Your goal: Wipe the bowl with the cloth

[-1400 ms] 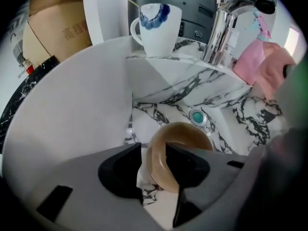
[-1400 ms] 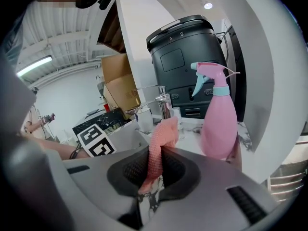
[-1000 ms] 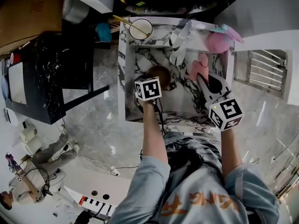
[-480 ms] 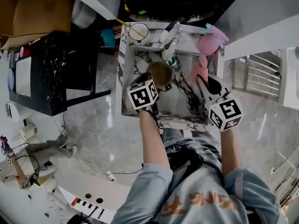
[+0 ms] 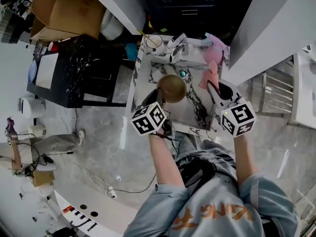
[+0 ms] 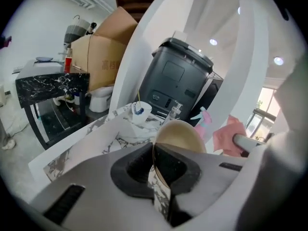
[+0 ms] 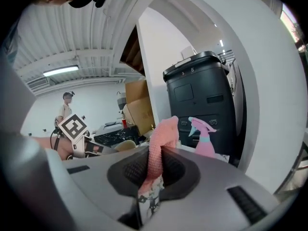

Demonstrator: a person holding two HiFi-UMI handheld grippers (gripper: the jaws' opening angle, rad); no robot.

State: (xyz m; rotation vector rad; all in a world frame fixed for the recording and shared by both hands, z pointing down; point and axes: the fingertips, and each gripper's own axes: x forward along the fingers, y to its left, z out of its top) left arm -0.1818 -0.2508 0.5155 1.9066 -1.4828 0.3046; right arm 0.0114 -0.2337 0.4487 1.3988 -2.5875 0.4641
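A tan bowl [image 5: 171, 88] hangs tilted over the marble sink [image 5: 143, 78], and my left gripper [image 5: 159, 101] is shut on its rim. The left gripper view shows the rim of the bowl [image 6: 180, 134] pinched edge-on between the black pads of the left gripper [image 6: 155, 163], whose jaws have just closed onto it. My right gripper [image 5: 214, 87] is to the right of the bowl and apart from it, shut on a pink cloth [image 5: 209, 75]. In the right gripper view the cloth [image 7: 162, 141] stands up out of the right gripper [image 7: 153, 173].
At the sink's back are a faucet [image 5: 177, 46], a white cup [image 5: 154, 42] with a stick in it and a pink spray bottle [image 5: 217, 48]. A black marble table [image 5: 74, 68] and a cardboard box [image 5: 64, 9] stand to the left. A black bin [image 6: 178, 76] stands behind the sink.
Both grippers have risen. The left one has lifted the bowl up out of the sink basin, and the right one has come up with the cloth.
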